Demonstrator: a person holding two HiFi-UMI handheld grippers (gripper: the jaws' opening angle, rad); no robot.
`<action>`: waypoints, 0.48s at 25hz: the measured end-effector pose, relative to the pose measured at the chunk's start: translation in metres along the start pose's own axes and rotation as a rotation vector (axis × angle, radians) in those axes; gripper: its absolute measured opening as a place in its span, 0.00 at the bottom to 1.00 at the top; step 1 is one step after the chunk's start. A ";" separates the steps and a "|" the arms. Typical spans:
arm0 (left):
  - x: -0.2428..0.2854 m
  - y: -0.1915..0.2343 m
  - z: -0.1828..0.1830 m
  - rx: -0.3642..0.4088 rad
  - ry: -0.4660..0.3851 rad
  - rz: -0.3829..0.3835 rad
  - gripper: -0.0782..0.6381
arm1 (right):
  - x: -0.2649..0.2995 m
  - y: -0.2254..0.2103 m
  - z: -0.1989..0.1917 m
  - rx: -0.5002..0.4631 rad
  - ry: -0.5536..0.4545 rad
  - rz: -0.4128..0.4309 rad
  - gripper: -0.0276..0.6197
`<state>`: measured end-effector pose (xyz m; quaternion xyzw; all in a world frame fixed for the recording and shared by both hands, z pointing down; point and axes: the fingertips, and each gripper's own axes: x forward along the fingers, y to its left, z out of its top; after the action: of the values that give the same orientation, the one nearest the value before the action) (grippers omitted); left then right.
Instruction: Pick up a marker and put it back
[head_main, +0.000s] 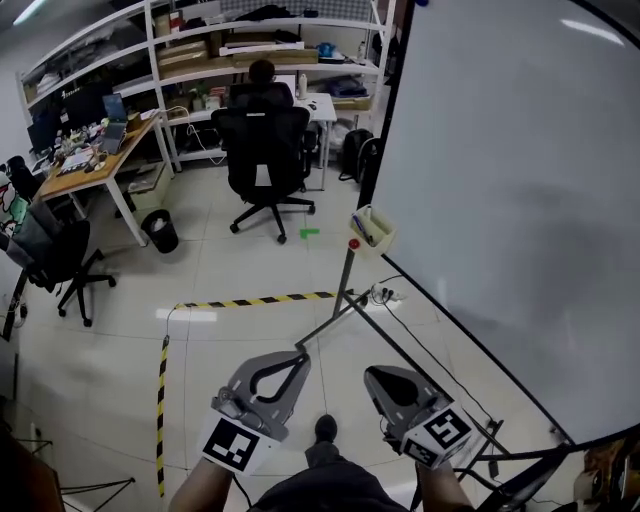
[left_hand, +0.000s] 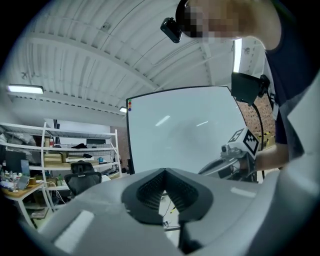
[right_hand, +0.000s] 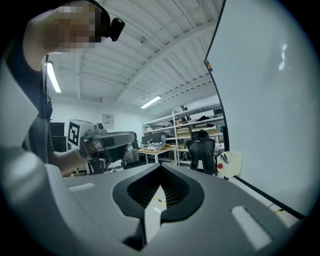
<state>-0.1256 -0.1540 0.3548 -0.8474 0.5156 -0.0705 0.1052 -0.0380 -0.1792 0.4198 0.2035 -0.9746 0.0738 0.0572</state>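
Grey left gripper (head_main: 298, 354) and grey right gripper (head_main: 372, 376) both level, jaws pressed together, nothing pinched; dark markers (head_main: 362, 228) sit well ahead in the cream plastic holder (head_main: 384, 241) on the big whiteboard (head_main: 500, 200)

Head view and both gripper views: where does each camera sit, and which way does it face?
Head view: on the head, facing steeply down at floor and whiteboard; left gripper, right gripper and forearms show.
Left gripper view: on the left gripper, facing the whiteboard along shut jaws; right gripper and torso show at right.
Right gripper view: on the right gripper, facing chair and holder; left gripper and torso show at left.
Shared: all three show whiteboard and chair.
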 end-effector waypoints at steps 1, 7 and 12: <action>0.015 0.010 -0.003 -0.005 0.007 0.003 0.11 | 0.010 -0.015 0.003 0.010 0.001 0.003 0.04; 0.091 0.066 -0.020 -0.007 0.041 0.024 0.11 | 0.082 -0.079 0.021 0.023 0.002 0.076 0.04; 0.129 0.110 -0.031 -0.004 0.046 0.030 0.11 | 0.127 -0.113 0.033 0.003 0.027 0.085 0.04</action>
<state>-0.1675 -0.3211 0.3585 -0.8380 0.5305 -0.0872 0.0928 -0.1108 -0.3361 0.4186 0.1610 -0.9814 0.0803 0.0670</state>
